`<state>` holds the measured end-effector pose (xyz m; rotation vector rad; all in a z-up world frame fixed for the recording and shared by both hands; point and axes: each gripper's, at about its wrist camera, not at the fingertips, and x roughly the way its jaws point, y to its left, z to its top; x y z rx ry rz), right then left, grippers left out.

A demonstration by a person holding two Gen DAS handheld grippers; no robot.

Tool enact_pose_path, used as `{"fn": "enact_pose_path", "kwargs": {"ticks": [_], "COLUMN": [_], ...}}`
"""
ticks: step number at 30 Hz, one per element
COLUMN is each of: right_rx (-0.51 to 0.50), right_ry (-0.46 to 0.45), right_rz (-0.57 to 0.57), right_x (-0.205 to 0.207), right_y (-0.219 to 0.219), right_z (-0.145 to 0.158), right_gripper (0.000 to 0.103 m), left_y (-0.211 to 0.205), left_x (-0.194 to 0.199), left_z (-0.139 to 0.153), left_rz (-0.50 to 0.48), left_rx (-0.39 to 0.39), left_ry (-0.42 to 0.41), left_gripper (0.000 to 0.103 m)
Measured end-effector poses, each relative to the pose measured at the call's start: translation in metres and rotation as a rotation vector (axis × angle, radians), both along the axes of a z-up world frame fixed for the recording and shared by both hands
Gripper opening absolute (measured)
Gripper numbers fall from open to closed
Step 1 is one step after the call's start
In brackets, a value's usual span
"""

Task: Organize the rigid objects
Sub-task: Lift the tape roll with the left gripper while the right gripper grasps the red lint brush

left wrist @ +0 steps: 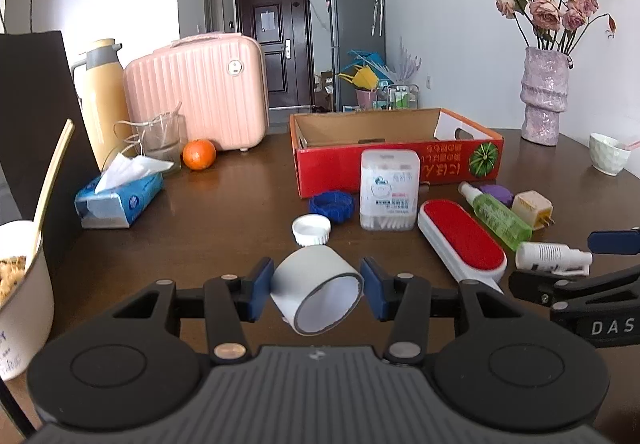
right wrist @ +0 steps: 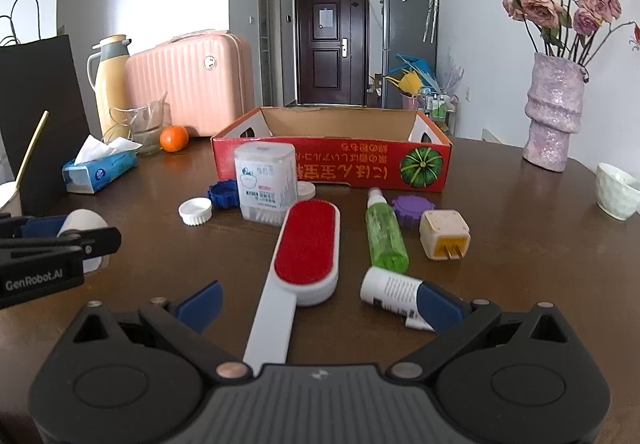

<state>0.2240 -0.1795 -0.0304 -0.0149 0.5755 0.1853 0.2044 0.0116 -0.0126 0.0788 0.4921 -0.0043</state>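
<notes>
My left gripper (left wrist: 318, 292) is shut on a white-grey tape roll (left wrist: 320, 290), lifted off the dark table (left wrist: 224, 211). Ahead stands the open red cardboard box (left wrist: 396, 159). Before it lie a cotton swab box (left wrist: 390, 191), a blue cap (left wrist: 332, 205), a white cap (left wrist: 311, 230), a red lint brush (right wrist: 306, 248), a green spray bottle (right wrist: 386, 236), a purple cap (right wrist: 408, 207) and a plug adapter (right wrist: 444, 234). My right gripper (right wrist: 320, 302) stands wide open over the brush handle. Its right finger partly covers a white bottle (right wrist: 390, 290).
A tissue pack (left wrist: 120, 199), an orange (left wrist: 199, 153), a glass (left wrist: 162, 139), a thermos (left wrist: 104, 91), a pink suitcase (left wrist: 196, 91) and a black bag (left wrist: 36, 103) line the left. A noodle cup (left wrist: 20, 292) sits near left. A vase (left wrist: 544, 95) and a white cup (left wrist: 608, 153) stand right.
</notes>
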Motion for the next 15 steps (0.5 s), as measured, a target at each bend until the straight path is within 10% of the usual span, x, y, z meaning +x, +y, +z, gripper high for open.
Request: {"fn": "enact_pose_path", "kwargs": {"ticks": [15], "right_rx": [-0.041], "right_ry": [0.063], "right_rz": [0.041], "right_x": [0.064], "right_y": [0.020], "right_z": [-0.006], "right_gripper": [0.097], "left_y": [0.003], "left_x": [0.036], "left_z": [0.005], "left_rz": [0.014], "left_rx": [-0.012], "left_ry": [0.000], "left_gripper": [0.049]}}
